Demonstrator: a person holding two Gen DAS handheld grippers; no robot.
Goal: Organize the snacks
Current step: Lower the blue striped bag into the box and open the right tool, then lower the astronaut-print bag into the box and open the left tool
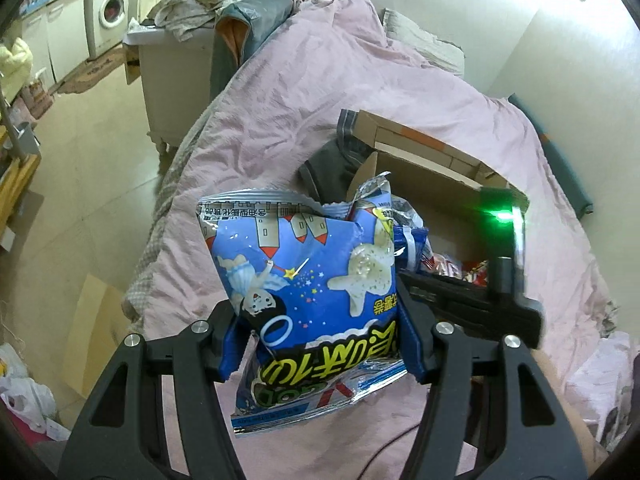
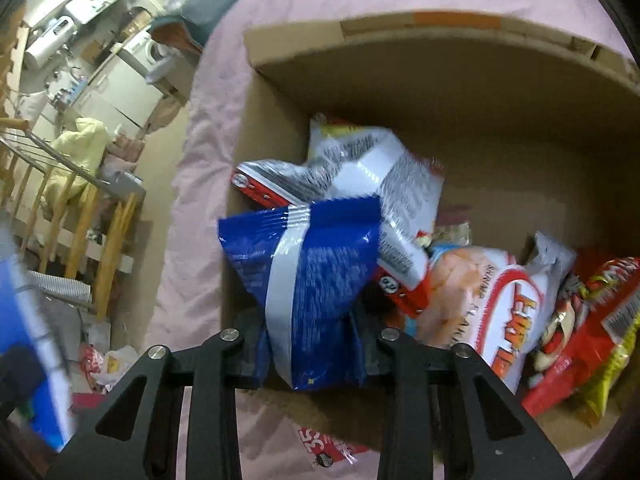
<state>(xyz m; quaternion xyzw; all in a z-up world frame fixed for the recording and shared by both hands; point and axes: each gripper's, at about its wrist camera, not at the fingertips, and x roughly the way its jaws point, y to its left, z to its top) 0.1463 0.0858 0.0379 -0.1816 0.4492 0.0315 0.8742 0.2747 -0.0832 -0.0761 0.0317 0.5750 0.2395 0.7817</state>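
While I am bringing two packets toward the cardboard box point(image 2: 460, 92) on the bed point(image 1: 320, 92), my right hand-held gripper point(image 2: 310, 344) is pinching a dark blue packet point(image 2: 308, 280) just above the box's near wall; I am judging that it should release only once clear inside. My left hand-held gripper point(image 1: 320, 344) is clamping the blue cartoon snack bag point(image 1: 308, 280), held back from the box over the bedcover.

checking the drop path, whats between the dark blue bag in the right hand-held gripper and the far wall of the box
In the right wrist view, a white snack bag lies just beyond the dark blue bag; past it, bare cardboard up to the box wall.
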